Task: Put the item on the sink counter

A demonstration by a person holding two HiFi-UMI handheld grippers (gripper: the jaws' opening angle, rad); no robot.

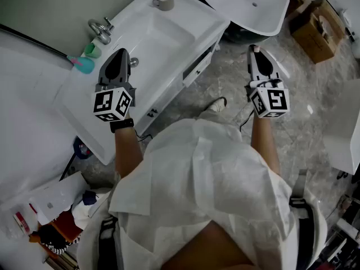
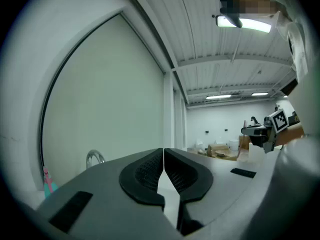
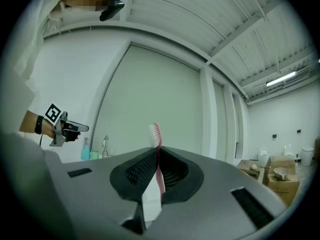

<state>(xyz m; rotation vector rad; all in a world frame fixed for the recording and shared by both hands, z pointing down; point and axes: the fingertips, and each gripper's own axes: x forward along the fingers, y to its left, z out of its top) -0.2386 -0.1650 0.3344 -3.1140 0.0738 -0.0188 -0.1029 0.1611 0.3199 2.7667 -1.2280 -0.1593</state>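
A pink toothbrush [image 3: 156, 134] with white bristles stands up between the jaws of my right gripper [image 3: 157, 156], which is shut on its handle. In the head view that right gripper [image 1: 255, 50] hangs over the marble floor, to the right of the white sink counter [image 1: 194, 17]. My left gripper [image 1: 118, 59] hovers over the counter's left part beside the basin. Its jaws are shut with nothing between them in the left gripper view [image 2: 163, 156]. The chrome faucet [image 1: 101, 30] stands just beyond it.
A green cup [image 1: 93, 50] and a teal-and-pink item [image 1: 83, 64] sit on the counter by the faucet. A small round cup [image 1: 163, 1] rests at the counter's far end. A loose white basin [image 1: 247, 4] and cardboard boxes [image 1: 315, 32] lie beyond on the floor.
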